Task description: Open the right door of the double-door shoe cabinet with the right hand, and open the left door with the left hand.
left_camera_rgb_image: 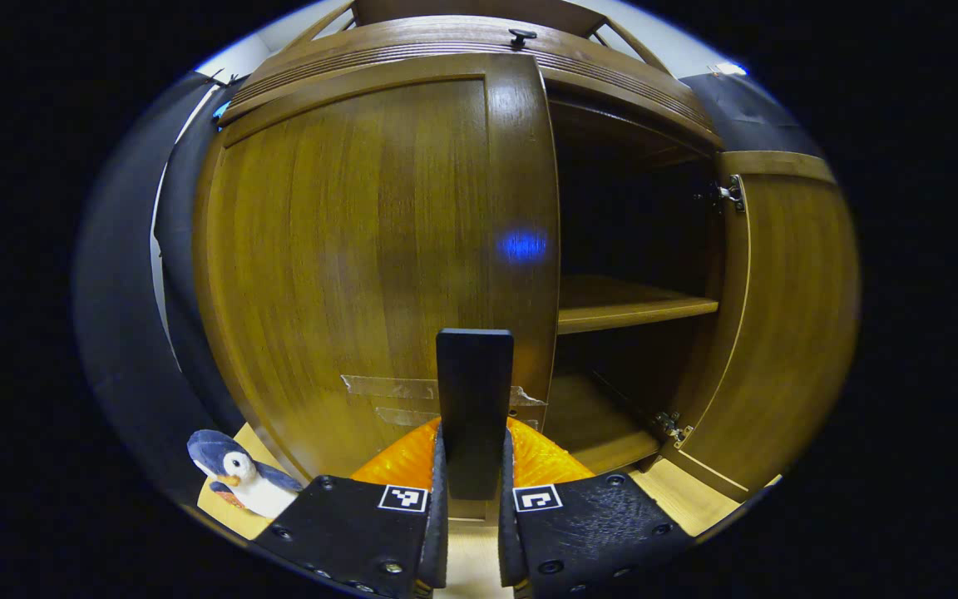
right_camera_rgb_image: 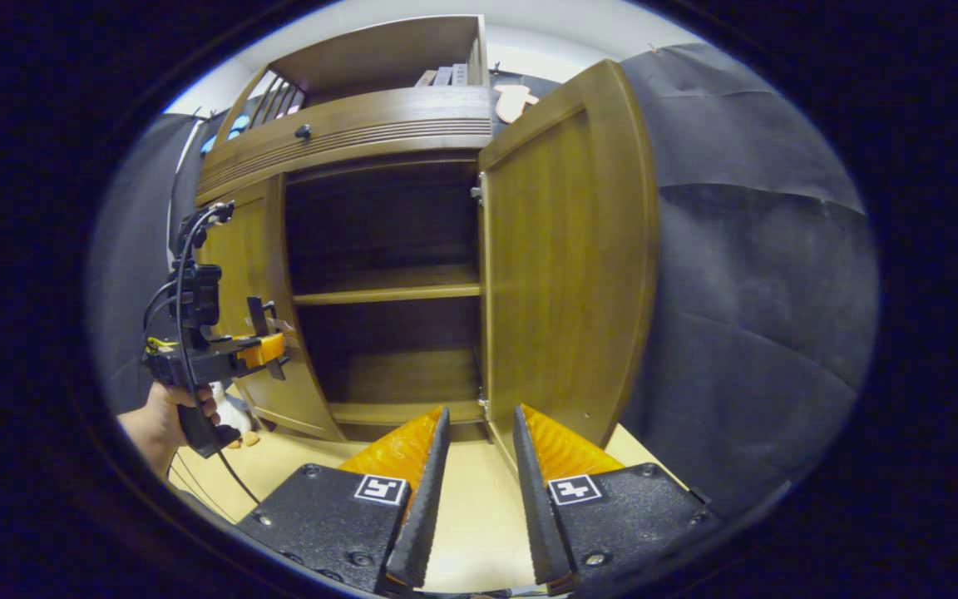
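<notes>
The left gripper (left_camera_rgb_image: 474,499) is clamped on a flat black handle (left_camera_rgb_image: 474,399) that stands upright between its two fingers (left_camera_rgb_image: 437,499), both pads pressing its sides. The handle juts from the left door (left_camera_rgb_image: 362,266) of the cabinet (left_camera_rgb_image: 462,46), near that door's lower inner edge. Strips of clear tape (left_camera_rgb_image: 392,387) cross the door just beside the handle. The left door looks shut or nearly so. A small toy penguin (left_camera_rgb_image: 238,482) sits on the pale floor (left_camera_rgb_image: 678,499) at the cabinet's lower left corner.

In the right gripper view, the right gripper (right_camera_rgb_image: 472,499) hangs free in front of the cabinet (right_camera_rgb_image: 362,125), its fingers (right_camera_rgb_image: 421,499) apart and touching nothing. The right door (right_camera_rgb_image: 562,266) stands swung wide open, its edge facing outward just beyond the fingertips. Inside the cabinet, a single shelf (right_camera_rgb_image: 387,293) crosses the dark interior midway up. At the cabinet's left door (right_camera_rgb_image: 242,249), the left gripper (right_camera_rgb_image: 267,345) appears farther off, held by a hand (right_camera_rgb_image: 167,416) with cables trailing from it. Black cloth (right_camera_rgb_image: 745,291) hangs right of the open door.
</notes>
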`<state>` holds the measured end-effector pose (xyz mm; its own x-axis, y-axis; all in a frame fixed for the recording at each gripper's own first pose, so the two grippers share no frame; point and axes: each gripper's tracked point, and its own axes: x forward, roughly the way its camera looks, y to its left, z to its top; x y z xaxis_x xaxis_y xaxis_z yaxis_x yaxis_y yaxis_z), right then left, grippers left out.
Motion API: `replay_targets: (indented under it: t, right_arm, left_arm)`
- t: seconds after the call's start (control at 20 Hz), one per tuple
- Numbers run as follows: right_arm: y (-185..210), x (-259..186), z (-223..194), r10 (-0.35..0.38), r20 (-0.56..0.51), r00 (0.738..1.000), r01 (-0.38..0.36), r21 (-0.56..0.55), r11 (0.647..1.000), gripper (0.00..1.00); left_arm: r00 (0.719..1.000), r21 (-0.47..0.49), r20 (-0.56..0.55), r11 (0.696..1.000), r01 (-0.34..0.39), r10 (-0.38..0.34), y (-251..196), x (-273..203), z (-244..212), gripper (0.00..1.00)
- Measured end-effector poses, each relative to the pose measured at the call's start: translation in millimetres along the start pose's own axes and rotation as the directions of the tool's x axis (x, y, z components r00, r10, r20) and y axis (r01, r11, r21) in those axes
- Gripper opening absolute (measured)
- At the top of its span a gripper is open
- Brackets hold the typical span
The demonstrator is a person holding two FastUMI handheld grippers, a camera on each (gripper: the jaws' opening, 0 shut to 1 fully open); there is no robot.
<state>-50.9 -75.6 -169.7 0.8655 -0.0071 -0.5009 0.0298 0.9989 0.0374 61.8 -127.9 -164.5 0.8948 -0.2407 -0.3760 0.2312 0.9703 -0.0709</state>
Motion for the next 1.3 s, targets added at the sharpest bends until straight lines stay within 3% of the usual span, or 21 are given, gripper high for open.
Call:
replay_targets:
  t: [0.6,1.3]
  right_arm:
    - [53,23,3,0.187,-0.018,0.982,-0.188,-0.073,0.979,0.5]
    - [105,39,-8,0.351,-0.07,0.934,-0.357,-0.12,0.926,0.5]
  left_arm:
    - [0.997,-0.018,-0.004,0.997,-0.074,0.074,20,-54,-14,0.23]
    - [0.965,-0.052,-0.005,0.964,-0.262,0.262,69,-124,-30,0.22]
